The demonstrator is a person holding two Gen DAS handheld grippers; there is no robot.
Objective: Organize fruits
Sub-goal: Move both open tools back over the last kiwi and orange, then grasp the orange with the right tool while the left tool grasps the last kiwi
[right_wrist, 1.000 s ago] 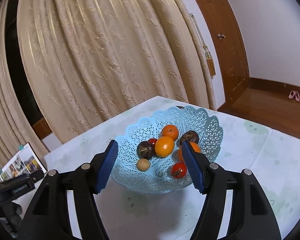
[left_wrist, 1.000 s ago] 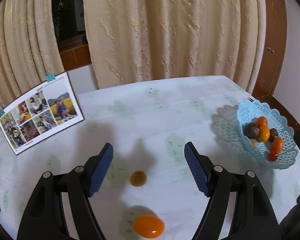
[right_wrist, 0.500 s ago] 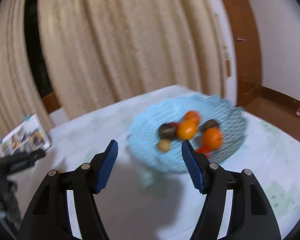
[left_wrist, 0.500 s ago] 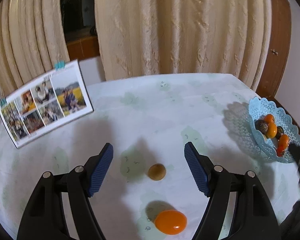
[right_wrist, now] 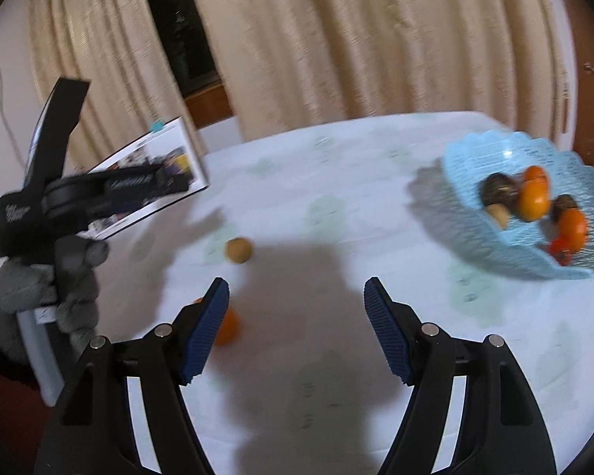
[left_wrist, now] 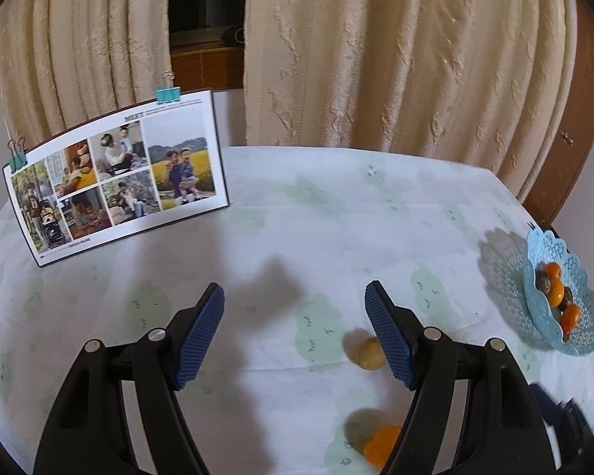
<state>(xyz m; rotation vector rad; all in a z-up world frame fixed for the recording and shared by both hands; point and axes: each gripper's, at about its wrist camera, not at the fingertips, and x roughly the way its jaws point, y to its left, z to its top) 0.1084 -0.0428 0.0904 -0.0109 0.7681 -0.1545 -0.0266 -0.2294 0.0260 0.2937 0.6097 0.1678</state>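
Fruits: round tan one (left_wrist: pixel 370 352), glossy orange one (left_wrist: pixel 381 449); lacy plastic basket (left_wrist: pixel 578 332).

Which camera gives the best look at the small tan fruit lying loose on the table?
The right wrist view: the small tan fruit sits whole and unobstructed on the table, though slightly blurred. The left wrist view is sharper, but there the fruit is partly hidden behind a finger of the left gripper.

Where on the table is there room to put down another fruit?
The widest bare patch of table lies between the photo board and the blue basket. More bare cloth lies in front of the board, left of the small tan fruit. It is crowded in the basket, and around the tan fruit and orange fruit by the left gripper.
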